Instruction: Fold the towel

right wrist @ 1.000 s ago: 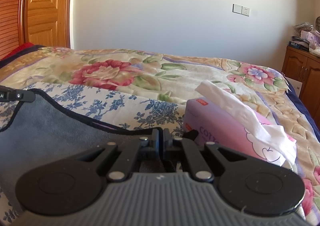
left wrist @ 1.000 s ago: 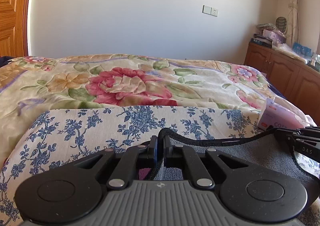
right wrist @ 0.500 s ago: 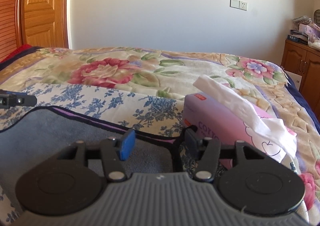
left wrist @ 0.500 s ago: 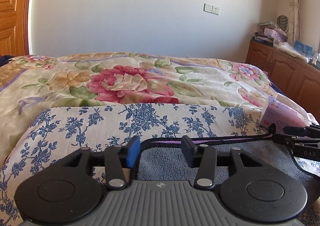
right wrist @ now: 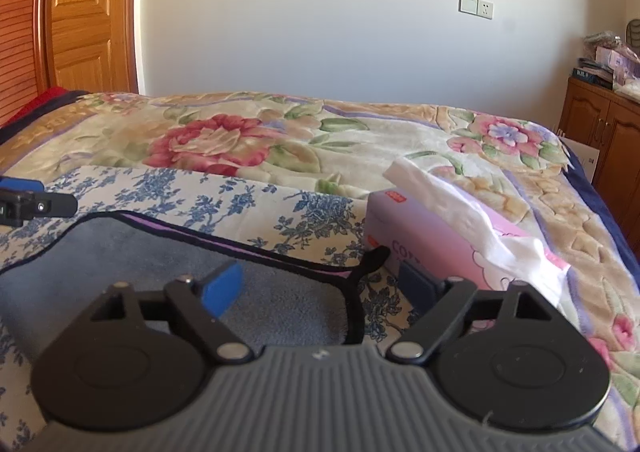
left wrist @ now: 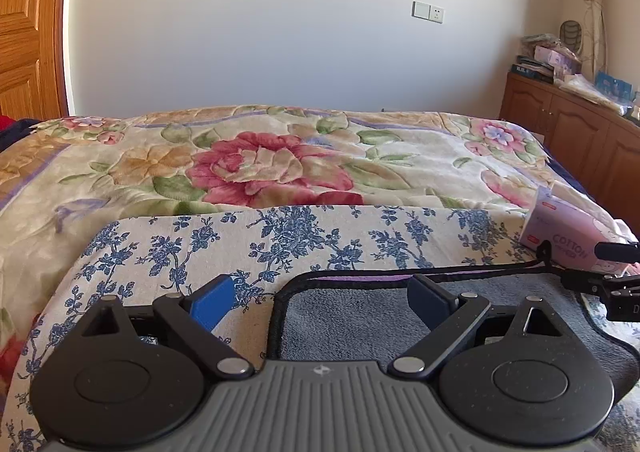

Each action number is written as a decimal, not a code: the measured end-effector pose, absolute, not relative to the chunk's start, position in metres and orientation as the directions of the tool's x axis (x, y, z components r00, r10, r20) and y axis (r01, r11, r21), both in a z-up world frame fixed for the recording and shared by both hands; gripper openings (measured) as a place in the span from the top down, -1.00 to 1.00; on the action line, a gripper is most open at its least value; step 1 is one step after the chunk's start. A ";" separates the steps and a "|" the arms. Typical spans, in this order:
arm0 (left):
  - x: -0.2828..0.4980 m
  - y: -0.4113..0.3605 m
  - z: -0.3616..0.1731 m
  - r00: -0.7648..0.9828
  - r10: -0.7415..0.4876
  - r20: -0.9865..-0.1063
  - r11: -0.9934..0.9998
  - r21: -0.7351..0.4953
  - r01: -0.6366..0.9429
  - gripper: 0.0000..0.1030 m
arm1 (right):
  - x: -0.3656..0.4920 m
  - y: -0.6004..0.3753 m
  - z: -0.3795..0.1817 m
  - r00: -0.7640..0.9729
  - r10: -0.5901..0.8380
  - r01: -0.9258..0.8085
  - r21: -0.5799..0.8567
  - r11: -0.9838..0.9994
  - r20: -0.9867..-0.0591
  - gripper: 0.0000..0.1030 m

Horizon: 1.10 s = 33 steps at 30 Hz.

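A grey towel (left wrist: 360, 316) with black trim and a purple band lies folded flat on a blue-flowered cloth (left wrist: 256, 240) on the bed. My left gripper (left wrist: 320, 298) is open wide over the towel's far left corner, holding nothing. My right gripper (right wrist: 320, 284) is open wide over the towel (right wrist: 256, 276) at its far right corner, where a black hanging loop (right wrist: 372, 258) sticks out. The right gripper's fingers (left wrist: 600, 282) show at the right edge of the left wrist view. The left gripper's fingers (right wrist: 36, 206) show at the left edge of the right wrist view.
A pink tissue box (right wrist: 448, 252) with a white tissue sticking out stands just right of the towel, close to my right gripper; it also shows in the left wrist view (left wrist: 568, 240). A floral quilt (left wrist: 272, 168) covers the bed. A wooden cabinet (left wrist: 580, 132) stands at the right.
Both grippers were shut on the towel's far edge a second ago. They opened and let it go, and the edge now lies flat on the layer beneath.
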<state>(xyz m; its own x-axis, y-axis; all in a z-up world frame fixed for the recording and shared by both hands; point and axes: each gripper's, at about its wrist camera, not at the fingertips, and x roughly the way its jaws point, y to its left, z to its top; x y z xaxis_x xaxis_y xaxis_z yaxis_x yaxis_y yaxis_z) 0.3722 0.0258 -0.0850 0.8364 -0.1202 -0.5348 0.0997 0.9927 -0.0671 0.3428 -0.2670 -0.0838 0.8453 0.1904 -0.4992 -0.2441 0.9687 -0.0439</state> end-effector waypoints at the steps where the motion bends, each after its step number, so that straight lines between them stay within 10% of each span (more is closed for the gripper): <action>1: 0.371 0.025 -0.083 0.836 -0.118 -0.535 0.993 -0.063 0.100 -0.87 | 0.341 -0.267 -0.082 0.846 0.191 -0.244 -0.044 0.969 -0.498 -0.73; 33: 0.305 0.001 -0.023 0.876 -0.102 -0.472 0.994 -0.022 0.103 -1.00 | 0.275 -0.253 -0.049 0.862 0.199 -0.234 -0.018 0.972 -0.466 -1.00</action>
